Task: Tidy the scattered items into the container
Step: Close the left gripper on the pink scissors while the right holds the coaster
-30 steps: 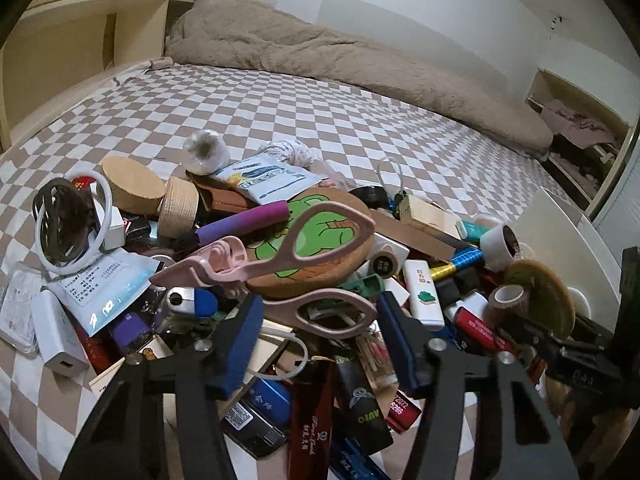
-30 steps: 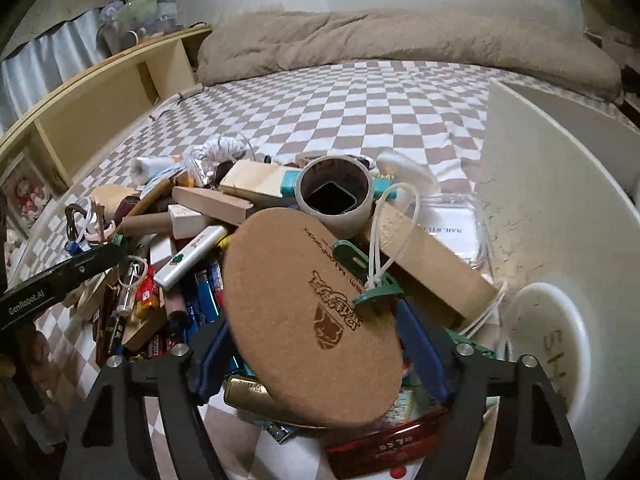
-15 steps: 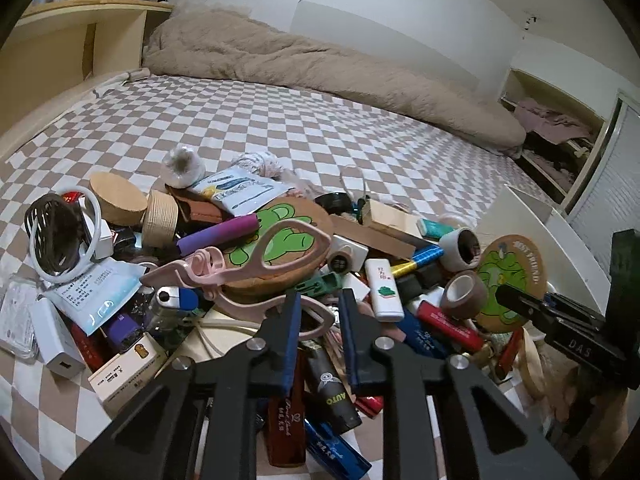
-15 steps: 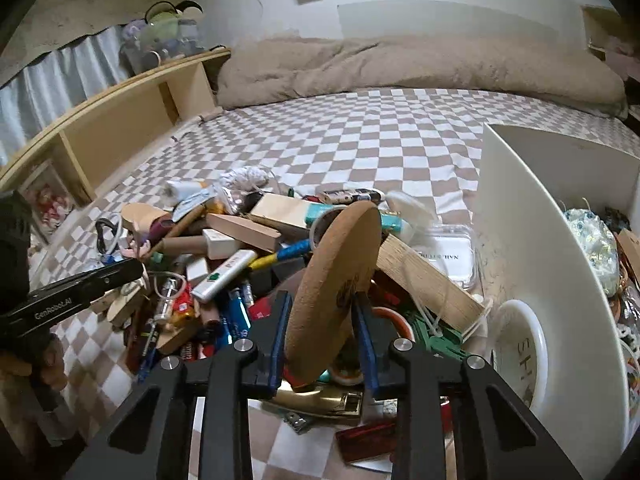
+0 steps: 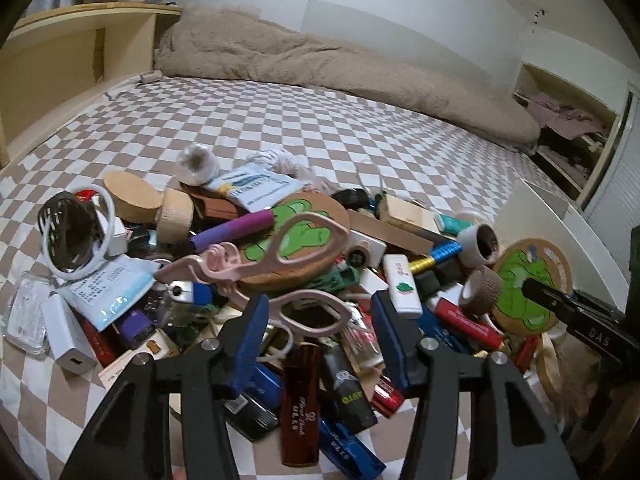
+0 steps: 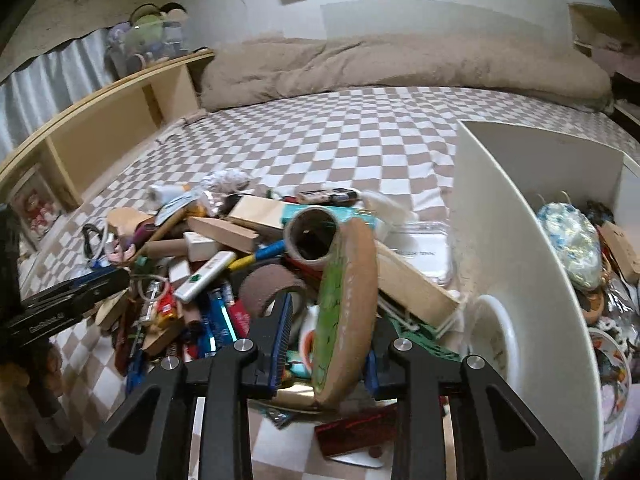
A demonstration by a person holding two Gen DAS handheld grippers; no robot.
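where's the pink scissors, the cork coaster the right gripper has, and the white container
pink scissors (image 5: 308, 240), left wrist view, on the upper handle loop
cork coaster (image 6: 352, 292), right wrist view, on its brown cork back
white container (image 6: 516, 248), right wrist view, on its near side wall

Pink scissors (image 5: 276, 264) atop clutter (one loop between parted, just-opened jaws)

bedsheet (image 5: 320, 128): brown-white checks | scissors (image 5: 276, 264): pink | container (image 6: 520, 240): white
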